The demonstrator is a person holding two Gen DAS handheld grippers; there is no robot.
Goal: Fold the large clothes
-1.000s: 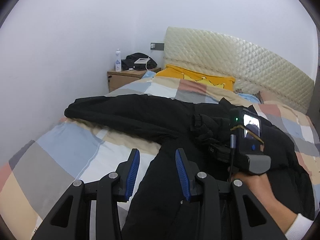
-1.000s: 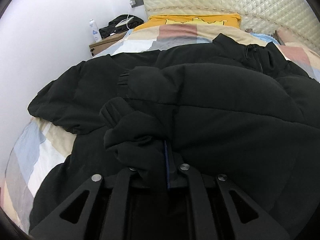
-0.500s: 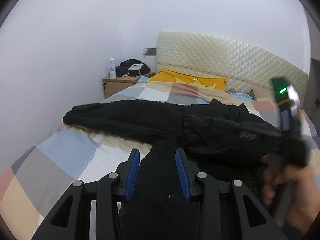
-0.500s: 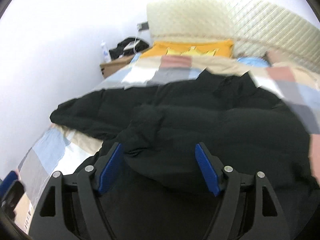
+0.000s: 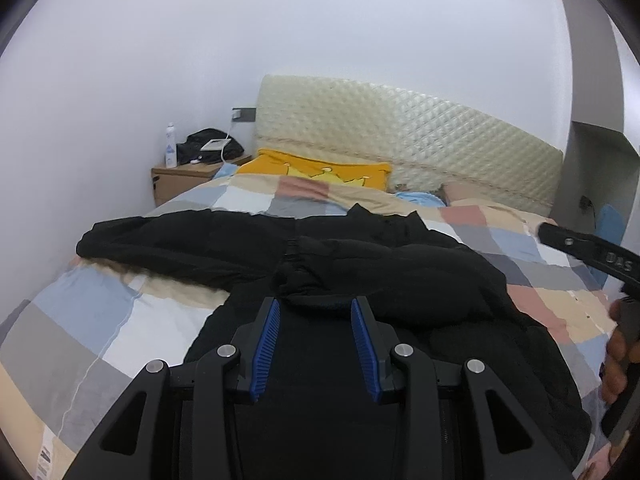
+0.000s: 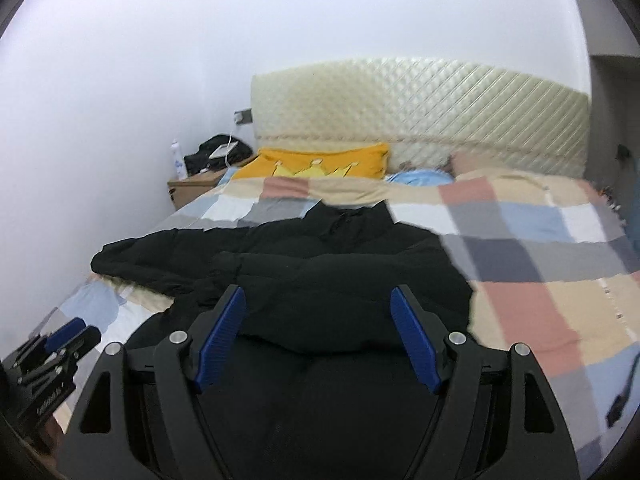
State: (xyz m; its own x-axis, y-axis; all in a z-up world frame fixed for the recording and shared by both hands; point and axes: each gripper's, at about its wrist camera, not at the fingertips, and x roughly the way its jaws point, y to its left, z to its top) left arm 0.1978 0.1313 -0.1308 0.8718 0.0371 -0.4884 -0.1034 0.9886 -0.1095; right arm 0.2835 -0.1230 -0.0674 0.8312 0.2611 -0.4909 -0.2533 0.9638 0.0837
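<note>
Currently: black puffer jacket (image 6: 344, 264) spread on checked bedspread (image 6: 540, 248), one sleeve folded across its body. Right gripper (image 6: 318, 336) above it, jaws wide, empty; left gripper (image 5: 316, 334) likewise, narrower, gripping nothing.

left wrist: headboard faced, low | right wrist: same | shared: cream quilted padded headboard (image 5: 408, 144) (image 6: 420, 112), seen from the foot end
</note>
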